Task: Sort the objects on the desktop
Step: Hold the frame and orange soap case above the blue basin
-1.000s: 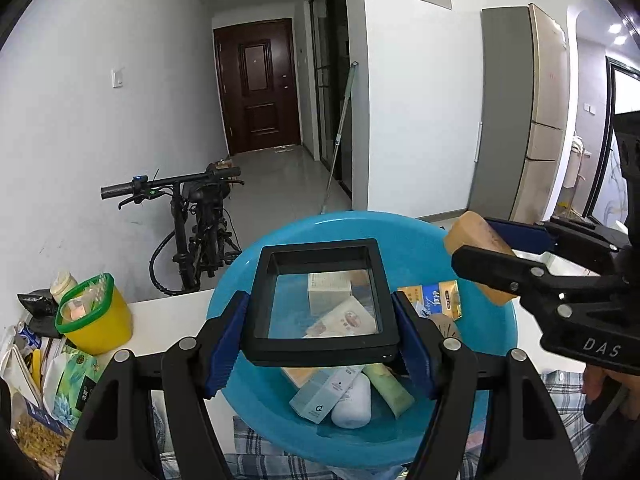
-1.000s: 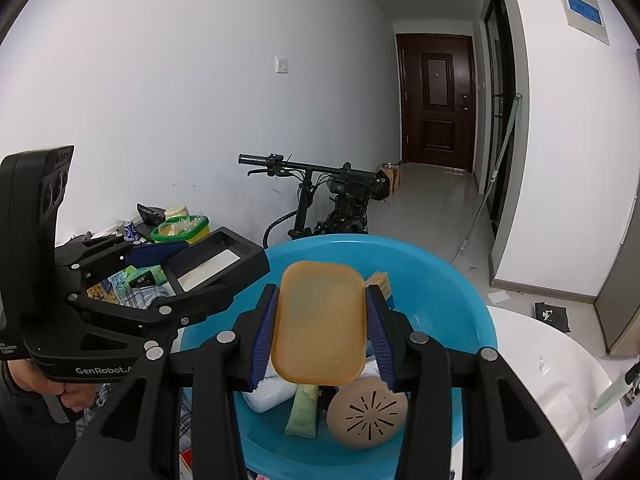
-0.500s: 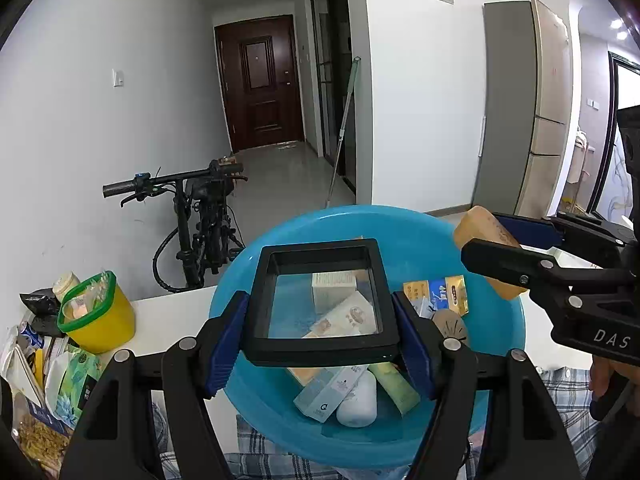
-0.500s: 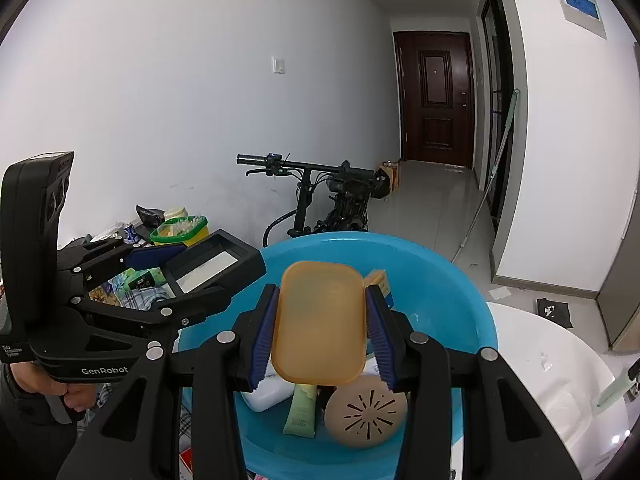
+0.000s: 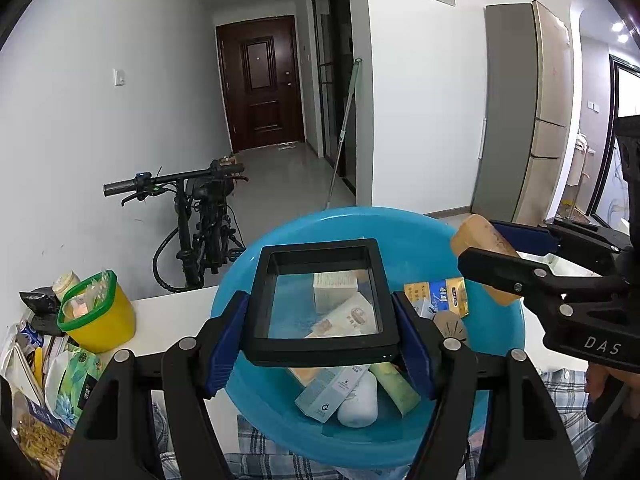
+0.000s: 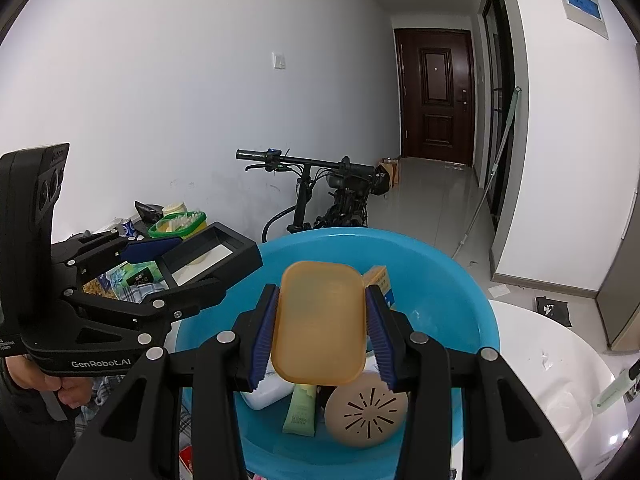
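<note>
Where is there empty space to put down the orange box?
Bare white table shows between the yellow tub and the blue basin; more lies right of the basin. The basin floor and the snack pile are crowded.

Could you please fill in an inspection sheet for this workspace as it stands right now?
Surface: white table; checked cloth under the blue basin.
Job's things: basin holds boxes, a green tube and a round tan vented disc.
Clutter: yellow tub and snack packets on the left.
Grippers: left gripper shut on black frame; right gripper shut on orange lid; both above the basin.
Cables: nothing seen.
Surroundings: bicycle, dark door, mop.
</note>
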The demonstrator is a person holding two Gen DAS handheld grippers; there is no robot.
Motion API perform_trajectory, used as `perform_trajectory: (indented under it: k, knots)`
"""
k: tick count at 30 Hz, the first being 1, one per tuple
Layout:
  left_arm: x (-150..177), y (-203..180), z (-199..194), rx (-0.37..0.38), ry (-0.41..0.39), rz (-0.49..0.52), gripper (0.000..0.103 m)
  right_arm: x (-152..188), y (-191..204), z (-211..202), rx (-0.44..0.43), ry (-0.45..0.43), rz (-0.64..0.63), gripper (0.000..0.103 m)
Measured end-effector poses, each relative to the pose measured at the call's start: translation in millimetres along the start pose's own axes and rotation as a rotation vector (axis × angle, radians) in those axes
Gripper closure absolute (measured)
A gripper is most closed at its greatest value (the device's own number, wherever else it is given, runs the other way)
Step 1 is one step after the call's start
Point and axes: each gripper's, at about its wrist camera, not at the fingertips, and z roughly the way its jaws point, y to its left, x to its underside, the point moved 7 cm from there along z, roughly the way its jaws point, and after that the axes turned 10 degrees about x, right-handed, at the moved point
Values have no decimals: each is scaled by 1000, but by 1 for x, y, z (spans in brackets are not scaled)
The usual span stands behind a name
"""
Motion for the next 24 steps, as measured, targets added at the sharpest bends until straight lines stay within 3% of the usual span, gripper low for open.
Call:
perform_trajectory:
  k: [24]
  knots:
    - [1, -2, 4, 2, 13, 5, 31, 2, -1, 1, 0, 9, 4, 61]
